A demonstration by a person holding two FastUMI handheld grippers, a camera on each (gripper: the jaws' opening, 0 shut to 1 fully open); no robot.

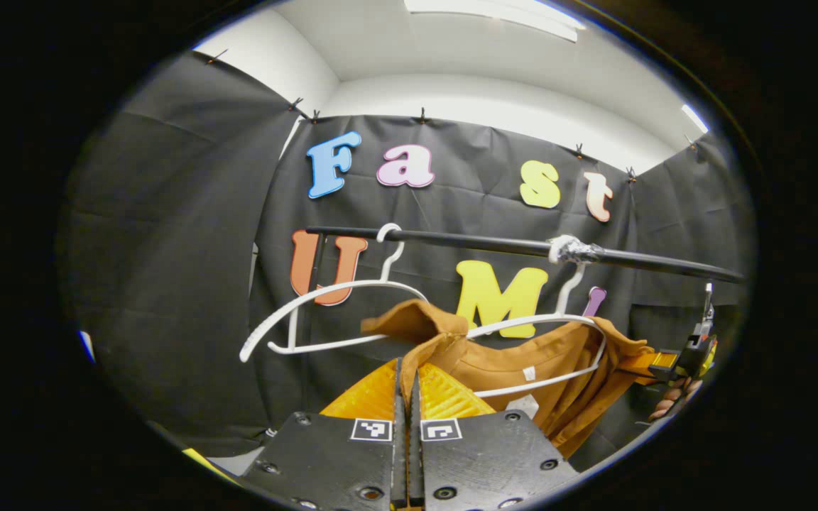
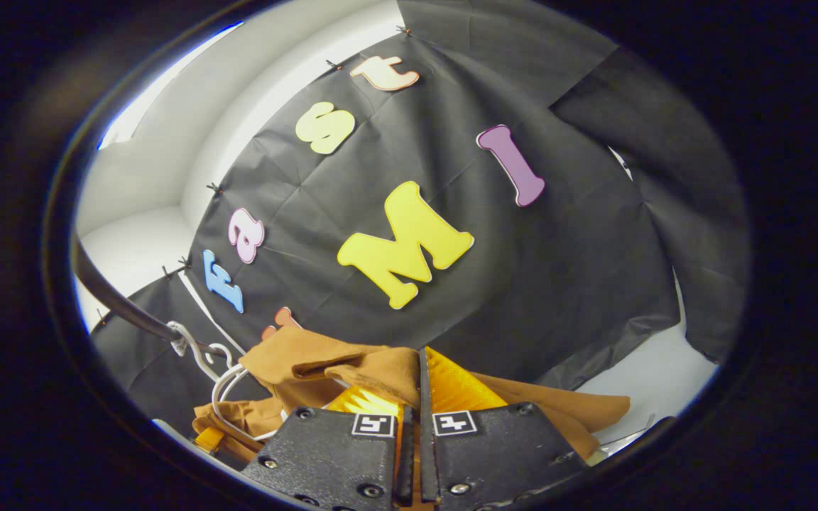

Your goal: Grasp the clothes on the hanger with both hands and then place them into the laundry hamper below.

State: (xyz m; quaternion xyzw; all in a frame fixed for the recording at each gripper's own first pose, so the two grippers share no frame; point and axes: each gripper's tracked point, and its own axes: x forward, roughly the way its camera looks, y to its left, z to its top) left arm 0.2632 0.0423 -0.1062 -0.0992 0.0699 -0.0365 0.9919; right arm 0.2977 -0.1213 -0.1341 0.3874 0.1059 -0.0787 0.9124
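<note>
Both grippers (image 1: 406,397) (image 2: 415,397) clamped — brown shirt (image 1: 522,362)

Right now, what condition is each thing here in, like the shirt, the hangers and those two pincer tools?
Brown shirt: partly off its hanger, pinched at both ends.
Hanger with shirt: on the rail, tilted.
Empty hanger: hooked on the rail, bare.
Rail: level, carrying both hangers.
Left gripper: shut on shirt cloth.
Right gripper: shut on shirt cloth.

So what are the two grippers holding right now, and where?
Both hold the brown shirt: left gripper shut on its collar side, right gripper shut on its other shoulder.
</note>
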